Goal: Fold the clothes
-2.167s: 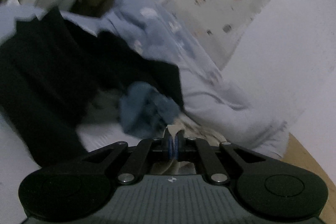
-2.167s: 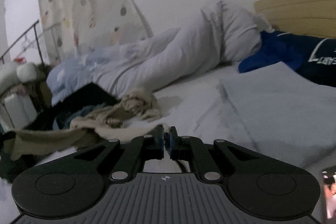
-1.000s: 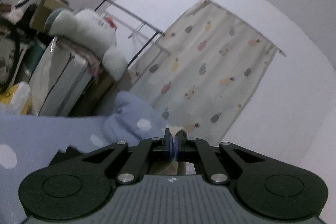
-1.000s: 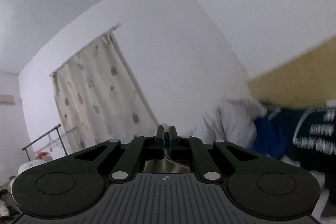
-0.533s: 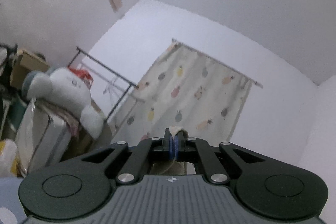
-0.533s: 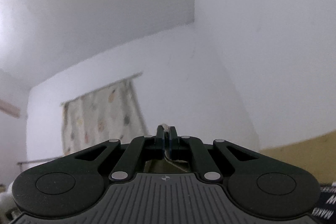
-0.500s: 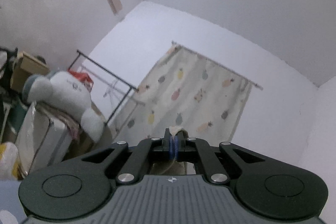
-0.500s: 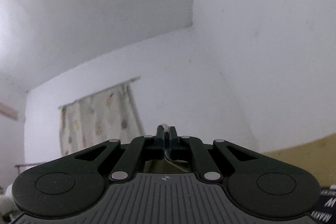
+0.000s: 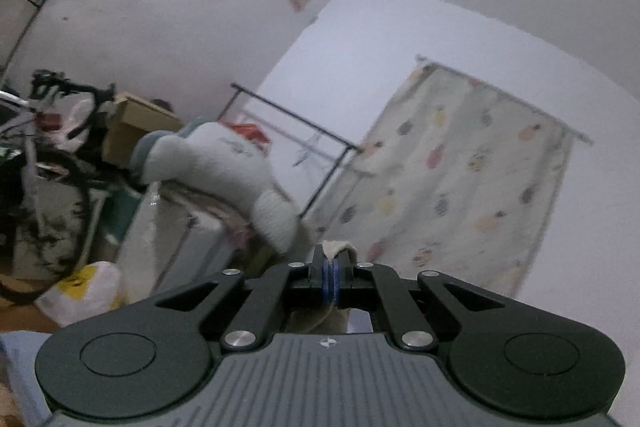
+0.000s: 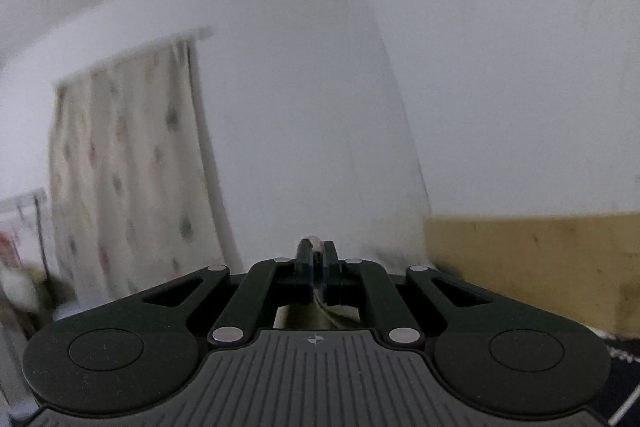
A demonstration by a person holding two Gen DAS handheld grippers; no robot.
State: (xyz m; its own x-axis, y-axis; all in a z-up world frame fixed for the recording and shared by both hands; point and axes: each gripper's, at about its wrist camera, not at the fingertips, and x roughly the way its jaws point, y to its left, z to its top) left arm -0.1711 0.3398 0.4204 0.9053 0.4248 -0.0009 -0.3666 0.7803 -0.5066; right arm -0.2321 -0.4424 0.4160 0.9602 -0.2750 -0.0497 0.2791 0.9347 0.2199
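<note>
A beige garment (image 9: pixel 338 247) is pinched in my left gripper (image 9: pixel 331 259), a small fold of it poking out above the shut blue pads and more cloth hanging below the jaws. My right gripper (image 10: pixel 316 251) is also shut on a beige garment edge (image 10: pixel 314 241), with cloth trailing down under the jaws. Both grippers are raised and point level toward the walls, so the bed and the rest of the garment are hidden below the views.
In the left wrist view a clothes rack (image 9: pixel 296 119), a white plush toy (image 9: pixel 224 167), a cardboard box (image 9: pixel 136 123), a bicycle (image 9: pixel 36 155) and a plastic bag (image 9: pixel 80 291) crowd the left. A patterned curtain (image 9: pixel 460 187) hangs ahead. A wooden headboard (image 10: pixel 540 267) lies right.
Both grippers have lifted off the bed with the beige cloth, so the bedding dropped out of view. The left view swung toward the bicycle; the right view turned toward the curtain and room corner.
</note>
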